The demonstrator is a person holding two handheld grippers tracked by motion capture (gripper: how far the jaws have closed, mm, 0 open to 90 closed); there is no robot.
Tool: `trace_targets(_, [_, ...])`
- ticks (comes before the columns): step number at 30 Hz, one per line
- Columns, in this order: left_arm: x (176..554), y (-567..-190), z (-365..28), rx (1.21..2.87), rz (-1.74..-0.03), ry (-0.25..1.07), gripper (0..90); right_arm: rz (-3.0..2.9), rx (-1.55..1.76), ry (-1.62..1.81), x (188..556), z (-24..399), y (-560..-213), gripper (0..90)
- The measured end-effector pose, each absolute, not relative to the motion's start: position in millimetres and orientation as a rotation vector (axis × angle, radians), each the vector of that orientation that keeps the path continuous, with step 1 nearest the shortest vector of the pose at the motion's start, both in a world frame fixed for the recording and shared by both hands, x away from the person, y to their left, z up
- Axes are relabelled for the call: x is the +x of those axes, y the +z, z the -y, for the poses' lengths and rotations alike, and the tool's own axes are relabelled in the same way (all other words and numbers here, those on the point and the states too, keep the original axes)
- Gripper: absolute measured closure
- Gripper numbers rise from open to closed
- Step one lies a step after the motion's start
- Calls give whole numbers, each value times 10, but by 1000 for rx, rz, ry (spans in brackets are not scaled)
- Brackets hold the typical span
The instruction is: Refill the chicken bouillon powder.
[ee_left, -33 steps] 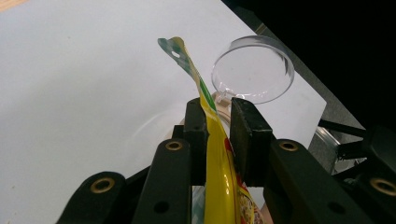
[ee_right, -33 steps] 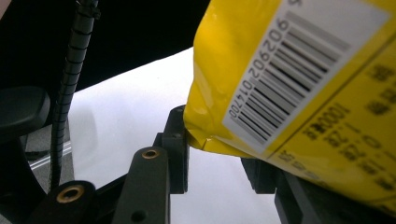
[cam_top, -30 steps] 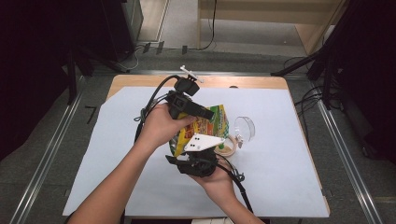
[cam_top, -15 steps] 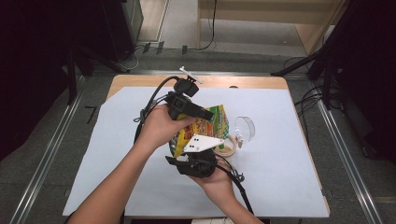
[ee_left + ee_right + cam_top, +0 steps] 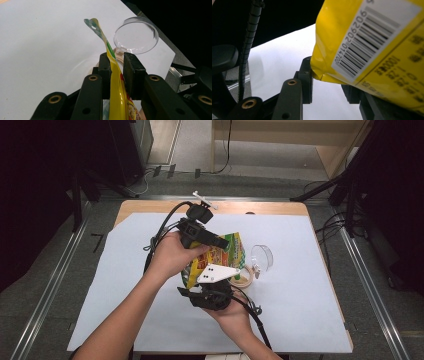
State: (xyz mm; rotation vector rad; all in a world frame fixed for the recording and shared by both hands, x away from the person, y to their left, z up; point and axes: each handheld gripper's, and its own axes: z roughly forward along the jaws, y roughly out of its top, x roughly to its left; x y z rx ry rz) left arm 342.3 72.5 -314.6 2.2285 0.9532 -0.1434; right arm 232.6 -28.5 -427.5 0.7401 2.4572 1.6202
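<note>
Your left gripper (image 5: 116,66) clamps the yellow snack pouch (image 5: 117,82); your right gripper (image 5: 329,82) grips its lower corner. Glass jar (image 5: 261,257) lies near the table's right edge.

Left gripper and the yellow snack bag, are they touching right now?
Touching. The left gripper view shows the left gripper with both pads pressed against the yellow snack bag.

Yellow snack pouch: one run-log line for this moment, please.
left gripper shut on yellow snack pouch | right gripper grips pouch corner | glass jar beside
</note>
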Motion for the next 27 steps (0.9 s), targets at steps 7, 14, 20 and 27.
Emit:
trace_targets(7, [3422,-3148,-732,2230,-956,-145,770,-2456,736,1621,2324,279,-4265,662])
trace_targets(14, [3422,-3157,-717,2231,-955,-142,771,-2453,745,1618,2326,285,-4278,662])
trace_targets(20, [3417,-3168,-734,2227,-960,-156,775,-2458,735,1611,2318,283,-4262,661])
trace_targets(27, [3390,-3184,-770,2225,-956,-166,768,-2450,715,1602,2300,258,-4313,637])
